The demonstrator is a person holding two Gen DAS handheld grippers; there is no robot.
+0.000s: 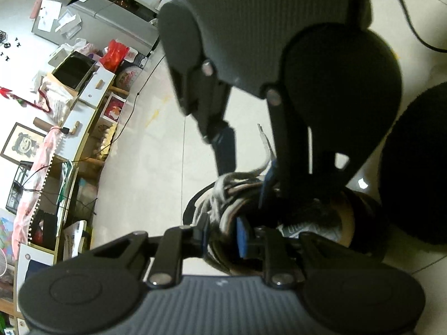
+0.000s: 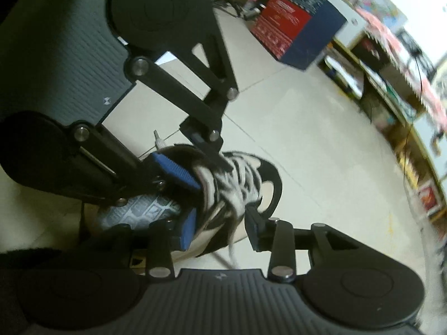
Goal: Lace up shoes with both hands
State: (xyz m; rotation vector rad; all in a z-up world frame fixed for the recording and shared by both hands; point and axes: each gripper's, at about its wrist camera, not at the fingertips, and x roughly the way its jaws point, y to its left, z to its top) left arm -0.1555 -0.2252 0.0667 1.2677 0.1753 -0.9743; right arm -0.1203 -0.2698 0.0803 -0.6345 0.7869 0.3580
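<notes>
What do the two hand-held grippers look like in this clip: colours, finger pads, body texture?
Both match. The left hand-held gripper and right hand-held gripper have grey ribbed bodies, black round side discs, black linkage bars with silver pivot pins, and blue ridged pads on black fingers. A small white mark sits on each ribbed body. No sleeves or cables on them are visible.

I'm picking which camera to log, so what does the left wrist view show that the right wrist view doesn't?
Only the left wrist view: a red plastic bag and a grey metal cabinet. Only the right wrist view: a red-and-blue cardboard box on the floor. Both: the black-and-white shoe with white laces on pale tiles, the left gripper pinching laces, the right gripper open over them.
</notes>
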